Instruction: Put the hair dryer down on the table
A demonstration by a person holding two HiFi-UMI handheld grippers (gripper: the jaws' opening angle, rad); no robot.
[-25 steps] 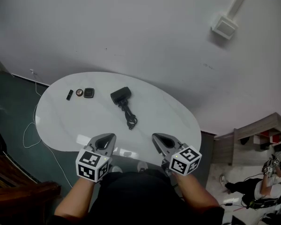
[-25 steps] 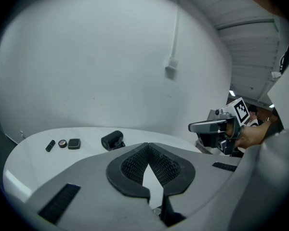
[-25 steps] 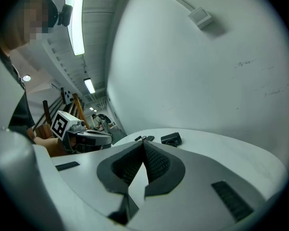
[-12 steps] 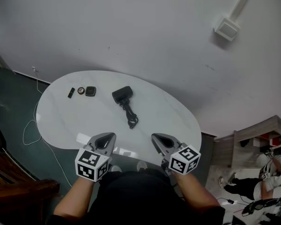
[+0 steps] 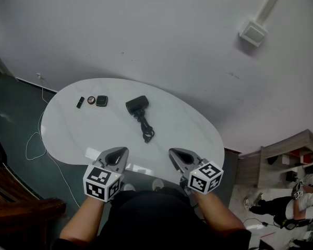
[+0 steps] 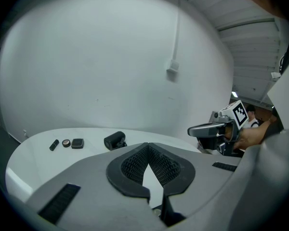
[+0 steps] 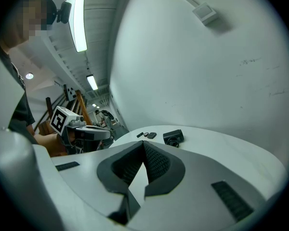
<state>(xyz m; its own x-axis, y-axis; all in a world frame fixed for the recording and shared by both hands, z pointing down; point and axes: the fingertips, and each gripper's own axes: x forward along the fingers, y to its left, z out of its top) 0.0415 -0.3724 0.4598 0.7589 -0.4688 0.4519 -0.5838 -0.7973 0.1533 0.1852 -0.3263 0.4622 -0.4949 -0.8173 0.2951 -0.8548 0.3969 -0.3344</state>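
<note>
The black hair dryer (image 5: 136,104) lies on the white oval table (image 5: 78,134) towards its far side, with its bundled cord (image 5: 145,132) trailing toward me. It also shows in the left gripper view (image 6: 114,140) and the right gripper view (image 7: 173,136). My left gripper (image 5: 123,151) hovers over the table's near edge, well short of the dryer, shut and empty (image 6: 147,146). Beside it my right gripper (image 5: 172,151) is level with it, also shut with nothing in it (image 7: 144,143).
A small black stick (image 5: 80,102), a round compact (image 5: 91,100) and a square black case (image 5: 101,100) lie left of the dryer. A white cable (image 5: 31,145) loops on the dark floor at the left. A wooden chair (image 5: 15,204) stands at lower left.
The head view has shifted slightly. Both grippers and the hair dryer keep their places.
</note>
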